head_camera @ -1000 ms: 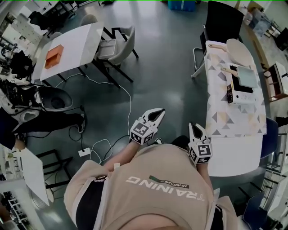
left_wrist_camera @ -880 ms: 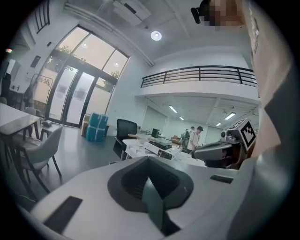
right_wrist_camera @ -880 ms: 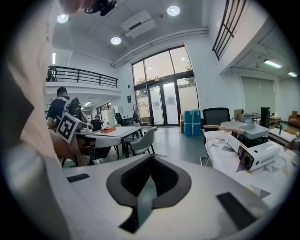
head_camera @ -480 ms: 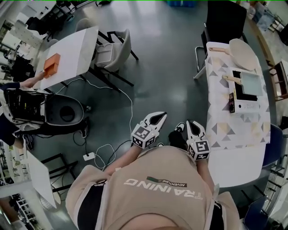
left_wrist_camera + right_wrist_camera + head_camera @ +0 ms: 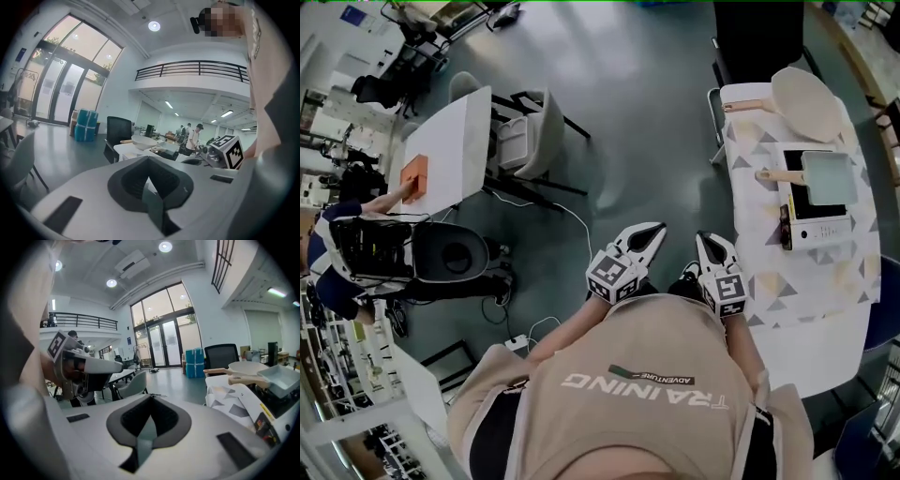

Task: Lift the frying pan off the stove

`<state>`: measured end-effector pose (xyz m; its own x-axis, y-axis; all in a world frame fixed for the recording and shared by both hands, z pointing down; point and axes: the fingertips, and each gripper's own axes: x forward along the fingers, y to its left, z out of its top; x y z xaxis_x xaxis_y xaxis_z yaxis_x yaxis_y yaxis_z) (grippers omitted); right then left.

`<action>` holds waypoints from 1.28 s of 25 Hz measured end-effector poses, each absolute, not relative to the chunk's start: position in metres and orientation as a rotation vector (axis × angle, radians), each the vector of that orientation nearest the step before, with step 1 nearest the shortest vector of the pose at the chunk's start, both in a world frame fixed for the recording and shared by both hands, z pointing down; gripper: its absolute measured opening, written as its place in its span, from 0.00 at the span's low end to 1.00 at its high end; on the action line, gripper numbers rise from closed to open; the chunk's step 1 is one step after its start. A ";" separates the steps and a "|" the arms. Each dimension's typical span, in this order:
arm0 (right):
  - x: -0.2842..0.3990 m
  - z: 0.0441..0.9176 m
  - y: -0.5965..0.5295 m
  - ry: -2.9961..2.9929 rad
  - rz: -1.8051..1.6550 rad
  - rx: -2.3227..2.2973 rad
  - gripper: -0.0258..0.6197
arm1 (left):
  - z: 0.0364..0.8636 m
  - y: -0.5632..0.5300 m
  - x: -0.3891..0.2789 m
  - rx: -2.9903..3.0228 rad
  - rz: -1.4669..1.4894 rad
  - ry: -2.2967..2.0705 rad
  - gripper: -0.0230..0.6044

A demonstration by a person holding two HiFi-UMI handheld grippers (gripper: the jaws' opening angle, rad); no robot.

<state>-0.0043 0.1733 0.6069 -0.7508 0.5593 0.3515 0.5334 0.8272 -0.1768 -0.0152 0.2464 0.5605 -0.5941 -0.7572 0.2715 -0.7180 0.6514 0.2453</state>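
Both grippers have come closer to the patterned table [image 5: 769,274] than 1 second ago, and the whole room has slid down and left in the head view. Left gripper [image 5: 653,229]: jaws pressed together, nothing between them. Right gripper [image 5: 709,240]: same, jaws together and empty, just beside the table's near edge.

On the cloth there is 1 stove [image 5: 820,228]. The square frying pan [image 5: 830,176] sits on top of it, with its wooden handle pointing toward the person. So the pan is on the stove, well apart from both grippers. Just beyond lies a round pale pan [image 5: 806,98], which makes 2 pans. At the far end stands 1 black chair [image 5: 759,37].

Over on the left, a person's arm [image 5: 380,201] now reaches the orange box [image 5: 414,176] on the white table [image 5: 445,150]. 1 second ago that box lay alone.

Only the head view shows that box. The right gripper view gives the pan from the side and the tall glass doors [image 5: 164,345]. The left gripper view catches people [image 5: 191,137] standing beyond the table.
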 end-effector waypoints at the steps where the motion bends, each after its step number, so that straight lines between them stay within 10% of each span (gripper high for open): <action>1: -0.011 0.608 0.169 -2.618 0.080 -0.806 0.04 | 0.561 0.243 -0.022 1.173 -0.170 -2.513 0.04; 20: -0.158 0.577 0.172 -2.764 0.052 -0.269 0.04 | 0.569 0.257 -0.195 1.574 -0.143 -2.275 0.04; 32: -0.103 0.567 0.065 -2.756 0.132 0.259 0.04 | 0.558 0.132 -0.188 1.878 -0.109 -1.989 0.04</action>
